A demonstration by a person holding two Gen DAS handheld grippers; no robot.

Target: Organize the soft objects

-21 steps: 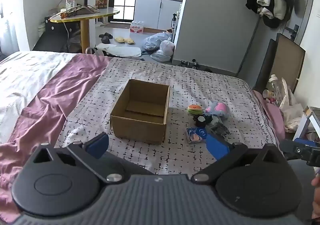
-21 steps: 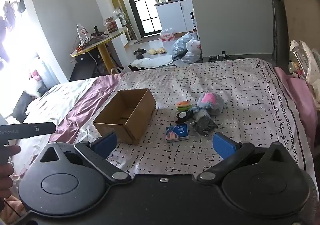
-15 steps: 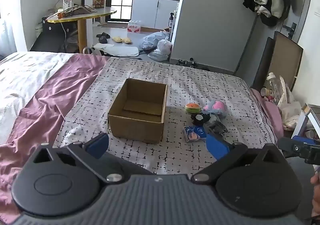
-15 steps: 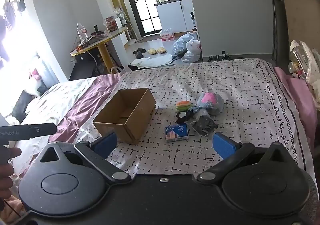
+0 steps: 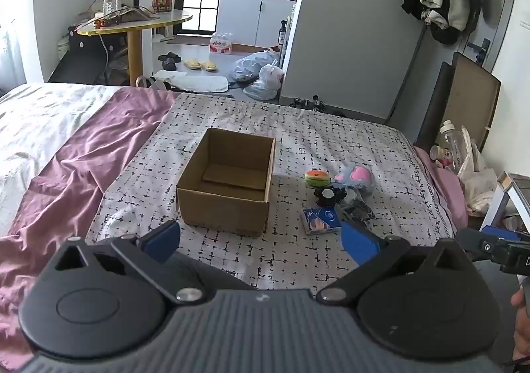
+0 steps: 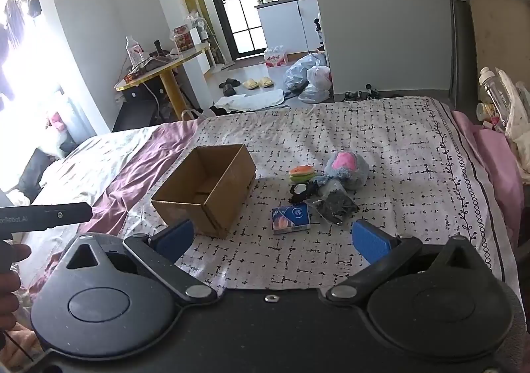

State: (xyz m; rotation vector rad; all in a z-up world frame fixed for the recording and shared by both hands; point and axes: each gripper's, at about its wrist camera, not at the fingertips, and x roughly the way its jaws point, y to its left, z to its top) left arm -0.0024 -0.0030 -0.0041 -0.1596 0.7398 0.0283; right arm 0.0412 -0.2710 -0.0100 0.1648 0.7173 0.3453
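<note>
An empty cardboard box (image 5: 228, 181) (image 6: 207, 189) stands open on the patterned bed cover (image 5: 298, 128). To its right lie a burger-shaped toy (image 5: 317, 177) (image 6: 301, 172), a grey-and-pink plush (image 5: 355, 176) (image 6: 346, 167), a small black-and-white toy (image 5: 326, 195) (image 6: 299, 192), a dark crumpled bag (image 6: 334, 205) and a blue tissue pack (image 5: 321, 220) (image 6: 291, 217). My left gripper (image 5: 260, 240) hovers open in front of the box. Over the near cover my right gripper (image 6: 271, 239) is open too. Nothing sits between either pair of fingers.
A purple sheet (image 5: 76, 154) and a white one (image 5: 36, 114) cover the bed's left side. Bottles and bags (image 6: 503, 101) crowd the right bedside. Beyond the bed are a round yellow table (image 5: 135, 22), slippers and plastic bags (image 5: 261, 71) on the floor.
The left wrist view has drifted slightly, so the box and the toys sit a little lower and further left. The right view is almost unchanged. Both grippers stay open.
</note>
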